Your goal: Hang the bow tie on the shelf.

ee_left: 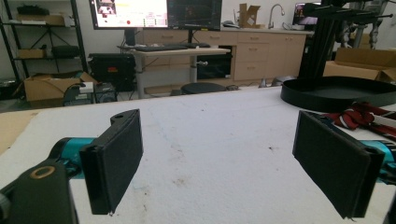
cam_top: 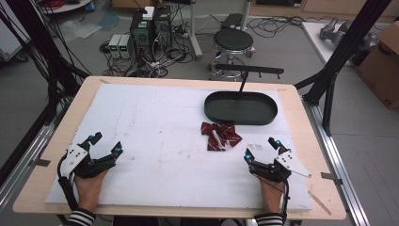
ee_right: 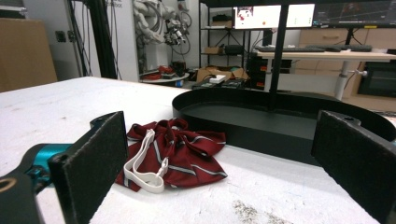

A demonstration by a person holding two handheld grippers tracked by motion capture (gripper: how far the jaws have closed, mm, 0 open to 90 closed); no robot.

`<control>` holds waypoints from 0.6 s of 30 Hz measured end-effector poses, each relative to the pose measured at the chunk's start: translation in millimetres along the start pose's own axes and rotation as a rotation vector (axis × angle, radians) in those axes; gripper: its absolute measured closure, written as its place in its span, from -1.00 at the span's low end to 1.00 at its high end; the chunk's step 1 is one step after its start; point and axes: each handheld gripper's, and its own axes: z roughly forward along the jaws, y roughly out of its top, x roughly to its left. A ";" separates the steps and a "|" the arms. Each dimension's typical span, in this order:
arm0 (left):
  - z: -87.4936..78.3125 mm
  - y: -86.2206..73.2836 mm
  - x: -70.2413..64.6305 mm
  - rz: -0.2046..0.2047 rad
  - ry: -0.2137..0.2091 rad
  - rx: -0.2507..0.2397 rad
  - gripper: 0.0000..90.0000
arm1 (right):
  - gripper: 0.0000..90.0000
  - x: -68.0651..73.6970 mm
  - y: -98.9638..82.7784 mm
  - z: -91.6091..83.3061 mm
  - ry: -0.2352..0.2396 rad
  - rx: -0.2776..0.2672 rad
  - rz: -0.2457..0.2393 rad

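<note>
R gripper view shows white strap on maroon cloth, unclear in high view; cloth lies ahead of spread, empty right gripper, beside black tray; left gripper spread too.

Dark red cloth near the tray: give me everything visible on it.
The dark red cloth is a small crumpled fabric piece, maroon with thin pale stripes, bunched into loose folds. A white strap, seemingly elastic, loops across its near side and lies flat on the pad. The cloth rests on the white foam pad, just in front of the black oval tray; whether it touches the tray wall cannot be told. No gripper touches it; it lies ahead of the open right gripper.
</note>
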 end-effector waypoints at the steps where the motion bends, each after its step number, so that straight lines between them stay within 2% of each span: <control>1: 0.1 -0.1 0.0 0.000 0.000 -0.002 -0.63 | -0.93 -0.6 0.0 0.1 -0.001 -0.003 -0.002; 18: 1.1 0.4 0.1 0.004 0.000 0.012 -0.63 | -0.93 -0.1 0.0 0.1 0.001 -0.003 -0.012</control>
